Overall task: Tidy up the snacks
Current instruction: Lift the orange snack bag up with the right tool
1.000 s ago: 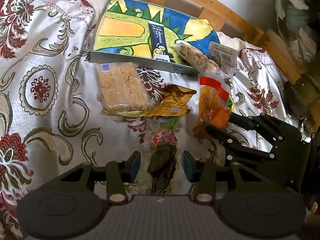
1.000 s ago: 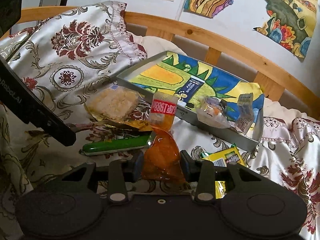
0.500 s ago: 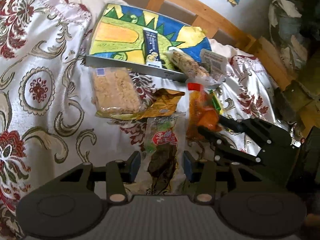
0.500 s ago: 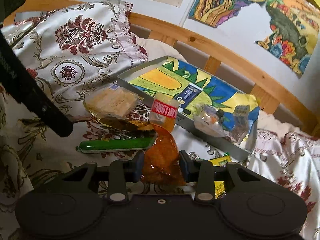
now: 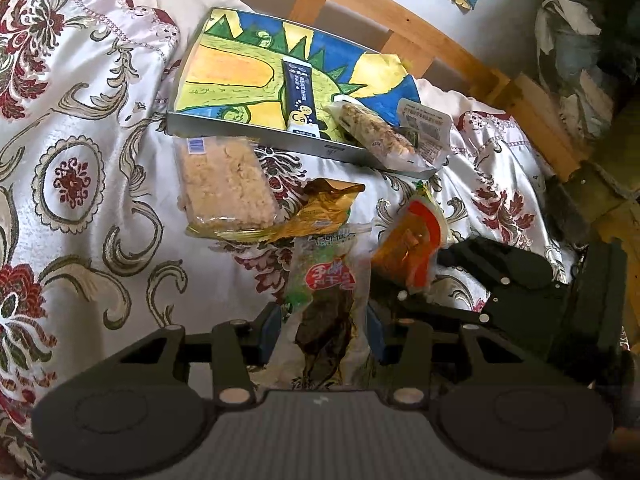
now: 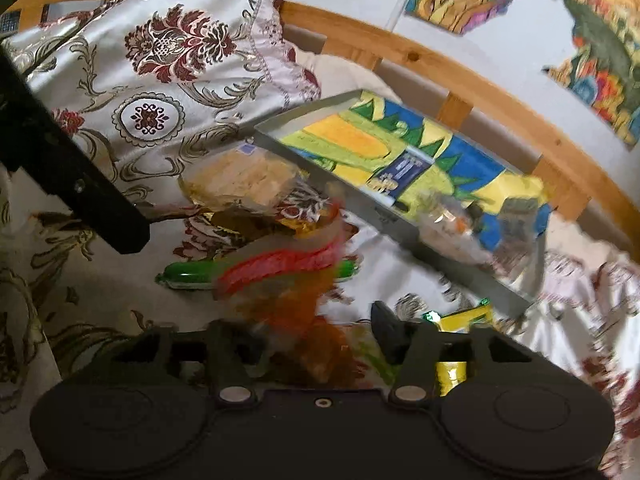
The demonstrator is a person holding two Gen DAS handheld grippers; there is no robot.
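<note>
My left gripper point(image 5: 323, 330) is shut on a clear green-and-red snack packet point(image 5: 328, 280) and holds it above the bedspread. My right gripper point(image 6: 316, 338) is shut on an orange snack pouch with a red stripe point(image 6: 288, 280); the pouch point(image 5: 412, 248) has tipped over to the left and looks blurred. The grey tray with the dinosaur drawing point(image 5: 256, 128) lies ahead and holds a blue stick packet point(image 5: 301, 96), a granola bar point(image 5: 376, 134) and a white packet point(image 5: 426, 124). A rice cracker pack point(image 5: 224, 184) and a gold wrapper point(image 5: 324, 210) lie in front of the tray.
A patterned pillow point(image 6: 168, 64) rises at the left. A wooden bed rail point(image 6: 460, 72) runs behind the tray. A yellow packet point(image 6: 464, 320) lies near my right gripper. The left gripper's packet shows edge-on as a green strip point(image 6: 192, 274). Clutter point(image 5: 580, 52) stands at the far right.
My left gripper has lifted the green-and-red packet off the bedspread. The orange pouch in my right gripper has swung from upright to tilted left, and both grippers have moved up toward the tray.
</note>
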